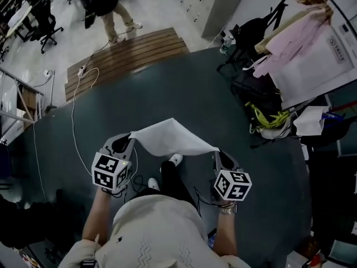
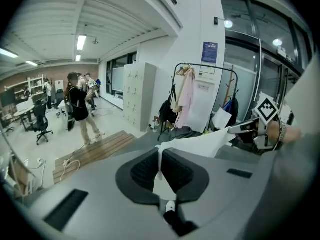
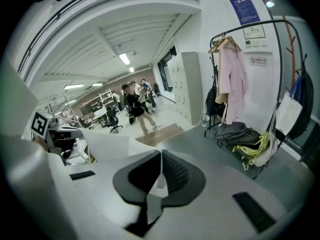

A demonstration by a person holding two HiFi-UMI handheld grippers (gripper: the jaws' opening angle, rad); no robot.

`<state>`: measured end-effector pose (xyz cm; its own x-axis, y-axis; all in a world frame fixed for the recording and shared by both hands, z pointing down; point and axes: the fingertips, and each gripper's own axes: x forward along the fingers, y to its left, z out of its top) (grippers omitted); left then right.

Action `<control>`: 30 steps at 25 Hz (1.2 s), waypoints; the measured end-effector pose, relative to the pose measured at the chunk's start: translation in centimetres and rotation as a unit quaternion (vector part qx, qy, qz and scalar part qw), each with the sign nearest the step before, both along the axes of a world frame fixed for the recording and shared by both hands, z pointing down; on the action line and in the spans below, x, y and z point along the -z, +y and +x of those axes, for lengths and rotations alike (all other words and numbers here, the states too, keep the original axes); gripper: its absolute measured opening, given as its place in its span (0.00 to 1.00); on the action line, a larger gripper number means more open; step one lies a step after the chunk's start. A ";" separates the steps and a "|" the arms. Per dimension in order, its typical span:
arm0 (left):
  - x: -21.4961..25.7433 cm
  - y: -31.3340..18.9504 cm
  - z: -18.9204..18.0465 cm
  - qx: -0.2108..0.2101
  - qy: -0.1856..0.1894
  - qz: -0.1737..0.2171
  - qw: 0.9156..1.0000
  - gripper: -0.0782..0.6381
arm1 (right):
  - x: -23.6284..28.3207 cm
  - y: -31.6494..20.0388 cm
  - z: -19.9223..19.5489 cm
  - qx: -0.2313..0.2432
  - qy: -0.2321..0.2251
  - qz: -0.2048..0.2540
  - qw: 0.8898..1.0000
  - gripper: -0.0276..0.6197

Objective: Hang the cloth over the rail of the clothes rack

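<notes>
A black metal clothes rack (image 3: 240,27) carrying a pink garment (image 3: 232,79) stands well apart, to the right. A white fabric cloth (image 1: 170,138) hangs stretched in the air between the grippers; the left gripper (image 1: 129,135) is clamped on one corner and the right gripper (image 1: 216,152) on the other.

wooden decking (image 1: 125,57) near lockers (image 1: 207,4); person (image 1: 106,4) stands beside it.

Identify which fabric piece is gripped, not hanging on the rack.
The white cloth, stretched between the left gripper and right gripper; the pink garment just hangs, ungripped.
</notes>
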<state>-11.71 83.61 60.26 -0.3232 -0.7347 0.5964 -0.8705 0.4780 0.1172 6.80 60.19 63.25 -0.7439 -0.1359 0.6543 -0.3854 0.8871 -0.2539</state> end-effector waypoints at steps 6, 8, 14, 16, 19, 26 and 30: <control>3.7 -10.4 -8.2 -0.059 -0.048 0.021 0.997 0.13 | 1.4 -10.0 -3.9 -0.050 -0.009 0.015 0.999 0.08; 4.6 -13.2 -11.2 -0.076 -0.077 0.013 0.994 0.13 | 2.2 -12.6 -4.5 -0.063 -0.009 0.029 0.998 0.08; 4.5 -22.3 -16.5 -0.193 -0.143 -0.028 0.970 0.13 | 3.9 -18.4 -4.7 -0.103 0.018 0.088 0.991 0.08; 3.6 -25.7 -17.8 -0.241 -0.145 -0.031 0.959 0.13 | 4.1 -19.9 -4.7 -0.134 0.031 0.102 0.985 0.08; 2.5 -30.5 -18.8 -0.303 -0.128 -0.026 0.944 0.13 | 4.4 -21.4 -4.9 -0.178 0.054 0.112 0.976 0.08; 2.2 -42.1 -23.0 -0.473 -0.182 -0.039 0.861 0.13 | 6.6 -23.9 -4.6 -0.249 0.164 0.179 0.938 0.08; 2.8 -46.5 -24.7 -0.534 -0.241 -0.060 0.808 0.13 | 7.9 -24.9 -3.6 -0.238 0.224 0.208 0.922 0.08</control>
